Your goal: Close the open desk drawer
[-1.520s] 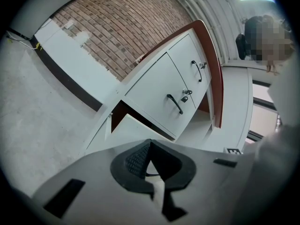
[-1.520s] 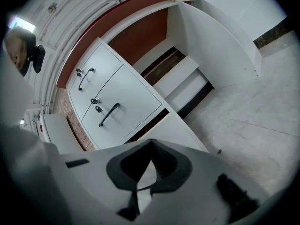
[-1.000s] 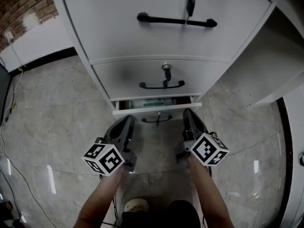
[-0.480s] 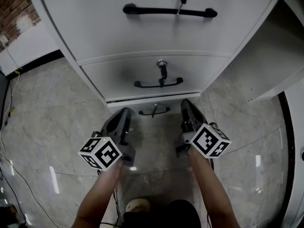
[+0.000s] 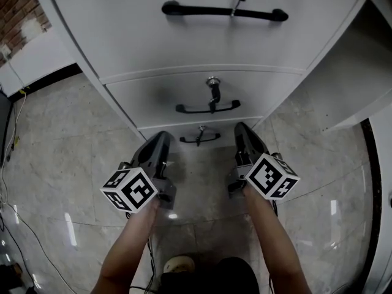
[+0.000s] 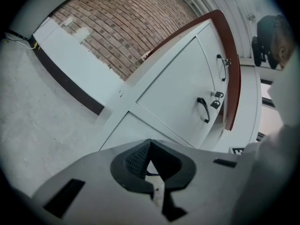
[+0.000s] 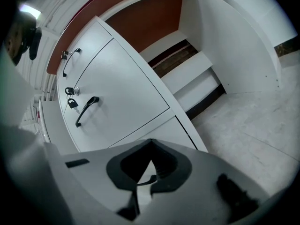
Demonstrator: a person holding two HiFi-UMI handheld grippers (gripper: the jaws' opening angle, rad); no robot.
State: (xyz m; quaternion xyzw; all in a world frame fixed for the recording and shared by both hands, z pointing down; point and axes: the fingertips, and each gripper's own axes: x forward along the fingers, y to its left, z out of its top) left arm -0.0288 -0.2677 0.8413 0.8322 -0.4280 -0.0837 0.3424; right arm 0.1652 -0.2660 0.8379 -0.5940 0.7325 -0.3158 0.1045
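The left gripper (image 5: pixel 162 138) has its jaws pressed together on nothing, its tips at the bottom drawer's left end. The bottom drawer (image 5: pixel 217 131) sits flush in the cabinet, directly ahead of and between both claws. The right gripper (image 5: pixel 240 128), jaws likewise together and empty, is at the drawer's right end.
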